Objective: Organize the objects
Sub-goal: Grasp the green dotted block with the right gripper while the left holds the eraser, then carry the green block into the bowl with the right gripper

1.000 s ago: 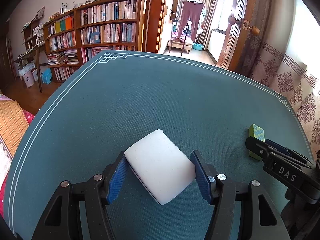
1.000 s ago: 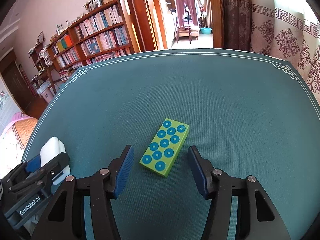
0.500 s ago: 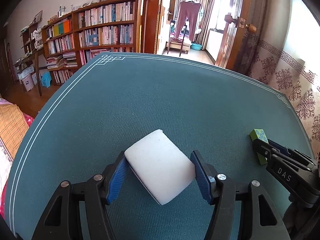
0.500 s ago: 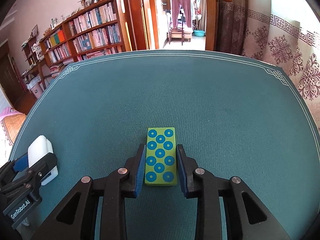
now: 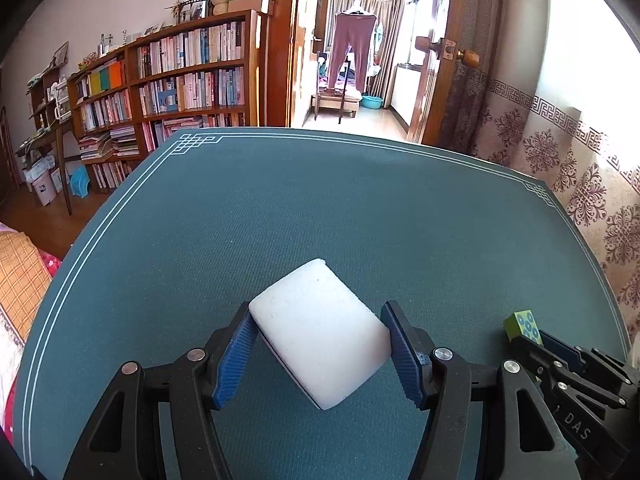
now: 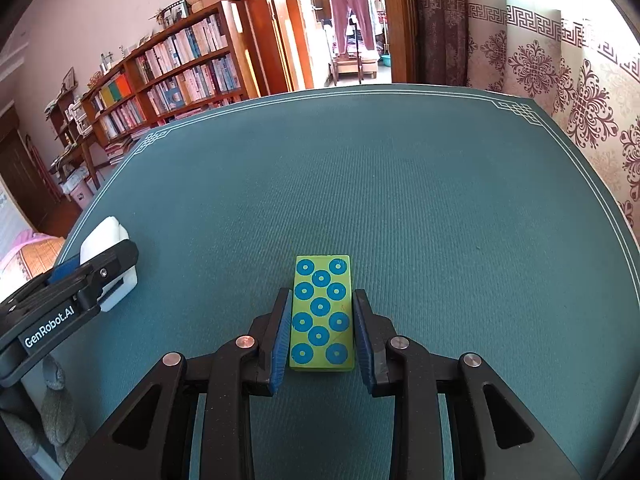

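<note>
Behind the right hand-held gripper (image 5: 538,342), green block (image 5: 522,323) (mostly hidden).

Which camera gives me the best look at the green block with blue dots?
The right wrist view: the green block lies face-up between the right tongs, every dot visible, pads clamped on its sides. The left wrist view shows only one corner poking out beyond the right tongs.

The teal table mat (image 6: 400,184) lies bare ahead of both grippers; patterned curtain (image 6: 580,92) borders its right edge.

Teal-covered table (image 6: 400,184), white border lines.
</note>
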Available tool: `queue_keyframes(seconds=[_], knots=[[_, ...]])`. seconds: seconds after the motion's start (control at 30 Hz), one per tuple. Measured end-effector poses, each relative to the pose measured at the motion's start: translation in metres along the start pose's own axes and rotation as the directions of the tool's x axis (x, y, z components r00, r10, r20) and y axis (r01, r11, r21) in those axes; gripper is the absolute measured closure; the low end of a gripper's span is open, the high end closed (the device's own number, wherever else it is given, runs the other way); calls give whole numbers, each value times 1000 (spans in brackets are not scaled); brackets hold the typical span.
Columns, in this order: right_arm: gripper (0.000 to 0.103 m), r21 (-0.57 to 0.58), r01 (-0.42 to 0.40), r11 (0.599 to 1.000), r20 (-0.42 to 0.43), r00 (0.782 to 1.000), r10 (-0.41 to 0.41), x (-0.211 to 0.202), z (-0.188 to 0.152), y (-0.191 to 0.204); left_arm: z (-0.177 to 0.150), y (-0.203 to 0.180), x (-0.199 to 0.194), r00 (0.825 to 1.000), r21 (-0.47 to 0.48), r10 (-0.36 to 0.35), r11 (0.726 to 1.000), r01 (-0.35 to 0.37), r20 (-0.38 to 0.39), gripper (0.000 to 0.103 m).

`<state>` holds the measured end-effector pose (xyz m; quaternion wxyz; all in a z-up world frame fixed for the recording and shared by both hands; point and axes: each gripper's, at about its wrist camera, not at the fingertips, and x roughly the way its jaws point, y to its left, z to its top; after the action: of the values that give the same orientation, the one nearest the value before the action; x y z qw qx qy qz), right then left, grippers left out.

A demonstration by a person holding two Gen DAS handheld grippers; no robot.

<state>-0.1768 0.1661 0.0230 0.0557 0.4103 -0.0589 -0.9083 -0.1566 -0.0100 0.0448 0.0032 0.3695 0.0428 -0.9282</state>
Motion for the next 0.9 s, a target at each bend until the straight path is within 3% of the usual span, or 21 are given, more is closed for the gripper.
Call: queue_keyframes(seconds=[0.5,0.9], knots=[[73,38,-68,997,48,997,66,-69,-45,-14,-8,-36,-22,997,111,-65,992,61,38,37],[73,92,-18,996,123,992,7,-137,-89,-51,-25,-68,-30,992,203,-129,971,123,16,37]])
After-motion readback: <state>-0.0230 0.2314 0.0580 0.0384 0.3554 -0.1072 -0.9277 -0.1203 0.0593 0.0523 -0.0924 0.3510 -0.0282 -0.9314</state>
